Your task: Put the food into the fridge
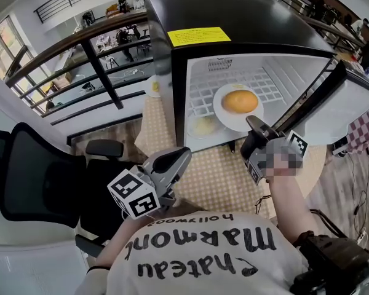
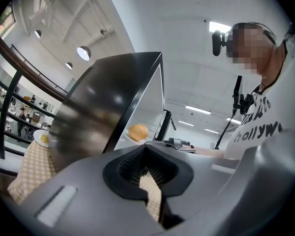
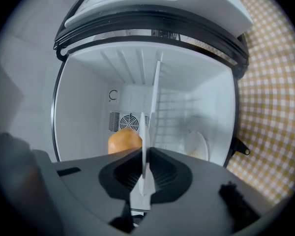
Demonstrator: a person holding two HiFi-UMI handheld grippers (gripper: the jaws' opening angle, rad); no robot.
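Two grippers are shown above a checked table point(image 1: 215, 171), in front of a small black fridge point(image 1: 234, 11). At far left, outside the fridge, an outer plate point(image 1: 151, 86) of yellow food is seen, probably meant for a later trip.

Nearer, the left gripper point(image 1: 179, 157) is held back from the opening. Its jaws are drawn almost together on nothing, so the way in is not blocked.

Inside the fridge, at lower left, a second plate point(image 1: 204, 126) of pale food is set to one side of the wire shelf point(image 1: 203, 94). To its right, a white plate point(image 1: 220, 106) bearing an orange bun point(image 1: 240, 101) is held inside the fridge, over the shelf. Whether it is resting there cannot be told.

The plate is pinched at its near rim by the right gripper point(image 1: 254, 123), whose jaws are clenched on the thin edge. The rim appears to have been chosen so that the bun is carried level and untouched.

At far right, the door point(image 1: 357, 103) is swung wide, so the reach is not hindered.
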